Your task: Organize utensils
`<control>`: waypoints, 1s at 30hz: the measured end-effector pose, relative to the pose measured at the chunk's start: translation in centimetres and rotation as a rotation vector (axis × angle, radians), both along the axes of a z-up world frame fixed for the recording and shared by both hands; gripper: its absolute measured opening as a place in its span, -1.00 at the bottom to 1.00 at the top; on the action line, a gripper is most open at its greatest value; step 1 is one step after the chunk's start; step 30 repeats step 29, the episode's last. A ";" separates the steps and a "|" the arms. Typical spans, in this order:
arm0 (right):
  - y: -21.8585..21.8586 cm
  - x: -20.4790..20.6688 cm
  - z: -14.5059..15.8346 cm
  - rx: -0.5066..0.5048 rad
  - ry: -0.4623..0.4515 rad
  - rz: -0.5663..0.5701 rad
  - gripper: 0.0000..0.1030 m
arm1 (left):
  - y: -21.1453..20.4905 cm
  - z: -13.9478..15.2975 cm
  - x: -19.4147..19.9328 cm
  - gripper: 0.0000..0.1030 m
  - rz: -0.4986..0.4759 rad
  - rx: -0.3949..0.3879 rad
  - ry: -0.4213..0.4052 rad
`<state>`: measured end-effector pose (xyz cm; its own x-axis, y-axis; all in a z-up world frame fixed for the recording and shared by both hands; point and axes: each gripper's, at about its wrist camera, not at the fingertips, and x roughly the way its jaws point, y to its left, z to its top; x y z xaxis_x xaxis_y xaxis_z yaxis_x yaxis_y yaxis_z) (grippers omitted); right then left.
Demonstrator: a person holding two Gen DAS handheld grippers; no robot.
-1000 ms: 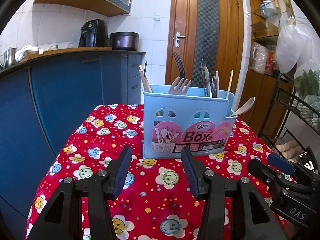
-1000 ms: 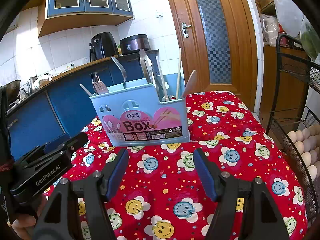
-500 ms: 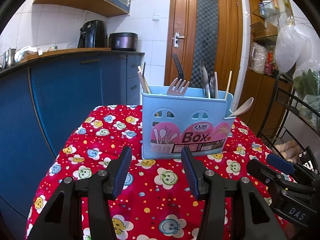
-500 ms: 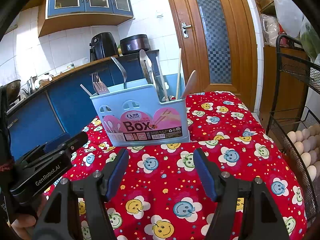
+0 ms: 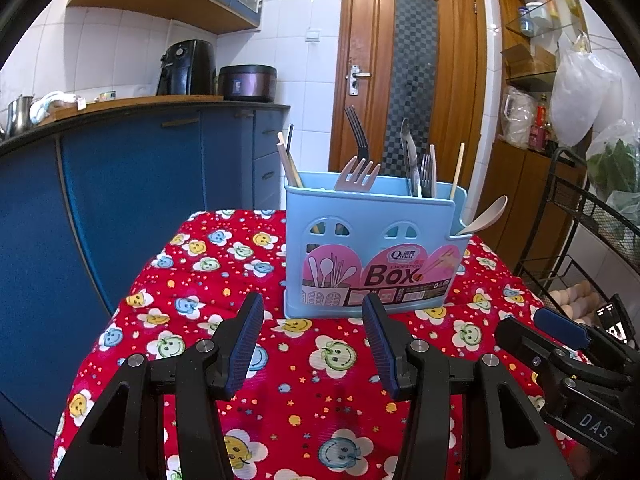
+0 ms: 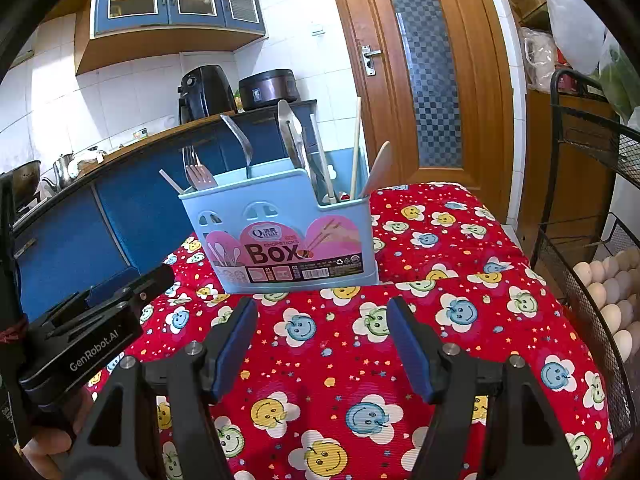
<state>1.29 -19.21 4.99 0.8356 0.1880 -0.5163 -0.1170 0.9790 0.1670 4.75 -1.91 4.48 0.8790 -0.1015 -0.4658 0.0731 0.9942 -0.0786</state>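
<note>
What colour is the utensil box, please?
Light blue, with a pink label; the utensil box shows best in the right wrist view.

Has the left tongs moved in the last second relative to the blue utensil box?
Yes, slightly. In the left wrist view the utensil box has drifted left against the door behind it, so the left tongs shifted sideways.

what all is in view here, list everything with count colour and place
utensil box: 1, light blue with pink label, on the table ahead of both grippers
pink fork: 1, in the box, left compartment
dark fork: 1, standing in the box
chopsticks: several, pale wood, spread through the box
beige spoon: 1, leaning out of the box's right end
tablecloth: 1, red with smiley flowers, over the table
air fryer: 1, black, on the blue counter
rice cooker: 1, dark, beside the fryer
door: 1, brown wood, behind
eggs: many, white, wire rack at right
left gripper: open, empty
right gripper: open, empty
</note>
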 end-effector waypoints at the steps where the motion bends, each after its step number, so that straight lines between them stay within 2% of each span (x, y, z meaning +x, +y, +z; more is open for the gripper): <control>1: 0.0 0.0 0.0 0.000 0.000 0.000 0.35 | 0.0 0.0 0.0 0.02 0.000 0.001 0.000; 30: -0.1 0.0 0.0 0.000 0.001 0.000 0.35 | -0.1 -0.2 -0.1 0.02 -0.001 -0.001 0.007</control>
